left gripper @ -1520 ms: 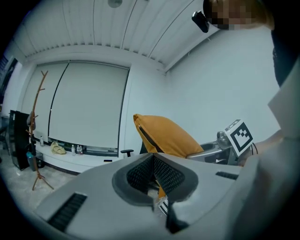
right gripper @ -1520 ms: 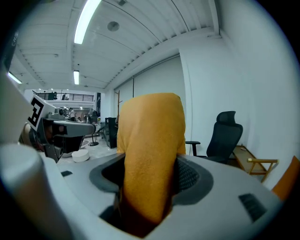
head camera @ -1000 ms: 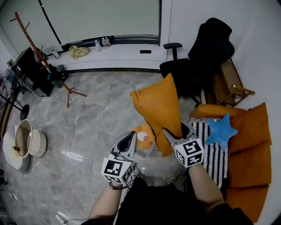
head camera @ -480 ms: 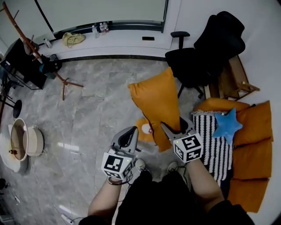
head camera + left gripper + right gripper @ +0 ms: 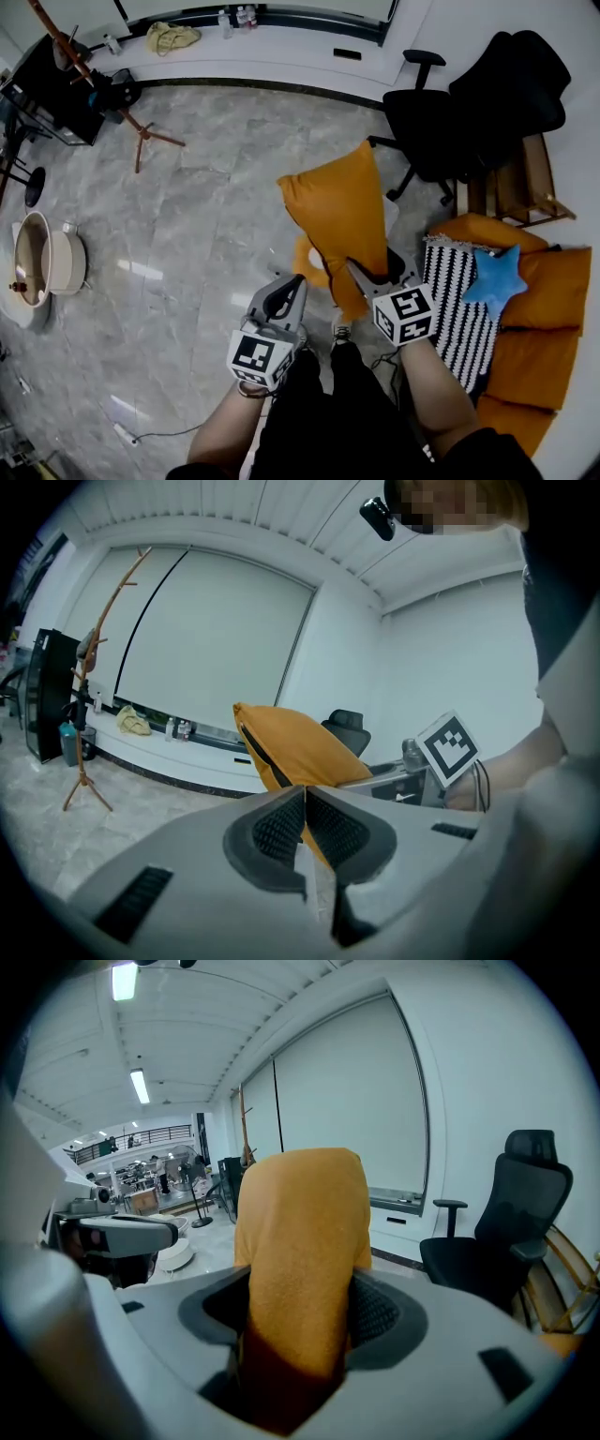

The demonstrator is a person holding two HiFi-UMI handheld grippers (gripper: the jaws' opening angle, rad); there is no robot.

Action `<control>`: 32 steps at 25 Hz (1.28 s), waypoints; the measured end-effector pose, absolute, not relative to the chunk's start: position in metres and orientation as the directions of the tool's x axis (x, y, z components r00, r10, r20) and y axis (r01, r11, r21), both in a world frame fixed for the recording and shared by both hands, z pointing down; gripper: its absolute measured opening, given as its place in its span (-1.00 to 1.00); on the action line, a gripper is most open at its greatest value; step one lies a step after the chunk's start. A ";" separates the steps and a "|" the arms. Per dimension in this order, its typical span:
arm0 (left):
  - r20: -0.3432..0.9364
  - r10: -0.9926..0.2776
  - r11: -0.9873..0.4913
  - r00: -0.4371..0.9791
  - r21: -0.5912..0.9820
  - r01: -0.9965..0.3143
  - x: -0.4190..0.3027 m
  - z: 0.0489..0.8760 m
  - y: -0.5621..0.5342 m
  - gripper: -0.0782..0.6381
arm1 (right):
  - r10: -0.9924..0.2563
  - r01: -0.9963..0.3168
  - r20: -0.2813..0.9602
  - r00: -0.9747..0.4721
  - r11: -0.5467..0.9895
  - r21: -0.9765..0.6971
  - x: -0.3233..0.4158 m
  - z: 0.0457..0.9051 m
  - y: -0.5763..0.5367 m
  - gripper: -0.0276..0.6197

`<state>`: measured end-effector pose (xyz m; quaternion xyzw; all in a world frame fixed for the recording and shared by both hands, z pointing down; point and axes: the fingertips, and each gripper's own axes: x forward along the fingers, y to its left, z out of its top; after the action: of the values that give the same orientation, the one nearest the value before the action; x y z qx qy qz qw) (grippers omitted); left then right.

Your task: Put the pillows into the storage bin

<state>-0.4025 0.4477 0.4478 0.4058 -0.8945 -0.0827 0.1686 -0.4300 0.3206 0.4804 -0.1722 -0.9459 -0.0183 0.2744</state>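
An orange pillow (image 5: 342, 220) hangs upright in the air over the grey floor, my right gripper (image 5: 373, 277) shut on its lower corner. In the right gripper view the orange pillow (image 5: 300, 1241) fills the gap between the pads, pinched tight. My left gripper (image 5: 281, 298) sits to the left of it, shut with nothing between the pads; in the left gripper view (image 5: 305, 829) its pads meet, and the pillow (image 5: 295, 747) shows beyond them. An orange bin-like thing (image 5: 307, 255) on the floor is mostly hidden behind the pillow. More orange pillows (image 5: 548, 300) lie at the right.
A striped cushion (image 5: 461, 319) and a blue star pillow (image 5: 495, 281) rest on the sofa at right. A black office chair (image 5: 441, 131) and a wooden rack (image 5: 525, 187) stand behind. A coat stand (image 5: 103, 84), dark shelving and a white pot (image 5: 42, 267) are at left.
Both grippers have come down and nearer to me, the pillow carried along by the right one. The head view has swung, so the floor fills more of the frame.
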 end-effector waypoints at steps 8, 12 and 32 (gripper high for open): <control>0.326 -0.706 0.707 -0.628 0.278 -0.650 -0.421 0.538 0.420 -0.76 | 0.406 0.441 0.578 -0.708 0.893 -0.088 -0.457 0.592 0.317 0.00; 0.377 -0.681 0.731 -0.628 0.308 -0.609 -0.416 0.598 0.411 -0.76 | 0.444 0.469 0.607 -0.659 0.874 -0.130 -0.457 0.659 0.320 0.00; 0.522 -0.662 0.749 -0.538 0.425 -0.509 -0.390 0.805 0.417 -0.76 | 0.472 0.455 0.756 -0.453 0.852 -0.259 -0.431 0.936 0.349 0.06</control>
<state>-0.3901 0.4174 0.8050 0.3366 -0.8698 -0.1112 0.3432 -0.4310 0.3494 0.9362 -0.2718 -0.8524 0.0097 0.4466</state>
